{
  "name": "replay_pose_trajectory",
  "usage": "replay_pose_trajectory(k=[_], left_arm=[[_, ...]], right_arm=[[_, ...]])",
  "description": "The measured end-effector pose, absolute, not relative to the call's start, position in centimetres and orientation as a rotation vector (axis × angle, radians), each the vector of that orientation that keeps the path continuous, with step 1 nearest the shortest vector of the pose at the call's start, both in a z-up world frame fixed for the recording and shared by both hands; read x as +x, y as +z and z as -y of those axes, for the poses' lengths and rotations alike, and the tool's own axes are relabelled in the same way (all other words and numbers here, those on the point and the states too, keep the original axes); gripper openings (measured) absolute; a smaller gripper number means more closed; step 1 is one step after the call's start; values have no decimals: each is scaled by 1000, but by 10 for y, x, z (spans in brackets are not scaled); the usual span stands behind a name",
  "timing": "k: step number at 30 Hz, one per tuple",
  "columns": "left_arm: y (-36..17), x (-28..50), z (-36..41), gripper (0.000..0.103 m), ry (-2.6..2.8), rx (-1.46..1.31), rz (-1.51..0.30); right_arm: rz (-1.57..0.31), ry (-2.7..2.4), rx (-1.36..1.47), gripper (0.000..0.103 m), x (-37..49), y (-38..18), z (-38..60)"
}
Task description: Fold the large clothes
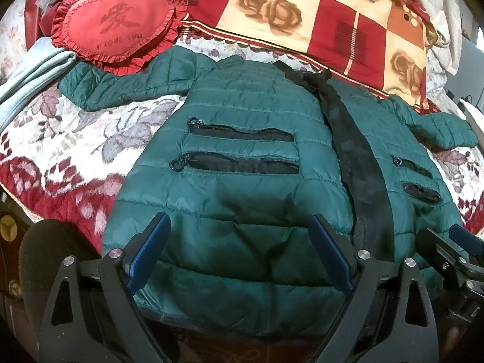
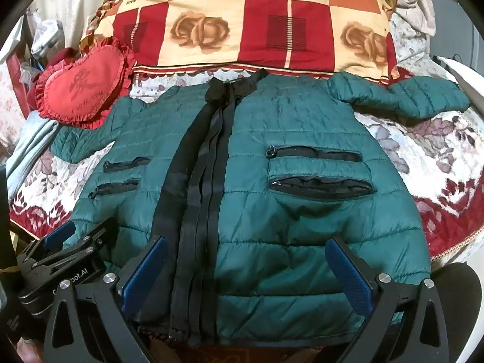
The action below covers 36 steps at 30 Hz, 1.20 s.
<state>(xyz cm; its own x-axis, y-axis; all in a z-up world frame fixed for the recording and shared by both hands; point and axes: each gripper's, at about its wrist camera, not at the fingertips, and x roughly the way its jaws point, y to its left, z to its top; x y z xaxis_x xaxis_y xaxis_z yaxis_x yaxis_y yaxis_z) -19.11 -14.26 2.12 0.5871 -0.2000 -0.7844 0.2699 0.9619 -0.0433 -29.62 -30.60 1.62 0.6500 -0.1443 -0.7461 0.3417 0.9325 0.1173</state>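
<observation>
Two grippers, the left gripper [image 1: 239, 251] and the right gripper [image 2: 246, 275], hover with fingers spread wide and empty over the hem of a green puffer jacket [image 2: 302, 217]. It lies flat on the bed [image 1: 60, 139], front up, collar toward the checked pillow [image 2: 242, 24], long axis running away from the cameras, sleeves out sideways.
</observation>
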Motion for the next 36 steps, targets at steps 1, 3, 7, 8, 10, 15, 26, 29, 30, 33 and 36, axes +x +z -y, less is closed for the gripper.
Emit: replay_pose_trajectory(k=[1,3,7,8,10,15,26,29,30,33,36], left_arm=[[21,-191,142,93,-275,83,-903],[21,-191,143,93,-273,82,-901],[20,-192,143,93,-273,80,-902],[20,-193,142,93,-274,82,-902],[20,-194,141,93,-275,81,-902],[19,-193,141,93,-278,84,-903],[17,-198,138,93,-281,88,-902],[17,-198,138,93,-280,88,-903],[17,-199,138,93,-280,88,-903],[15,-199,137,93,-280,86,-905],[15,-199,137,93,-280,87,-903]], right_arm=[[-814,-276,262,103,-297,16,306],[-812,-277,261,103,-297,16,305],[-785,-262,275,103,-297,16,306],[-802,-267,277,103,-297,17,307],[-815,-275,270,103,-296,17,306],[-820,-270,275,103,-296,16,307],[-795,-303,181,103,-296,9,304],[-776,-304,167,103,-297,8,303],[-778,-303,167,103,-297,8,303],[-779,-303,158,103,-296,7,303],[-795,-305,165,103,-295,7,302]])
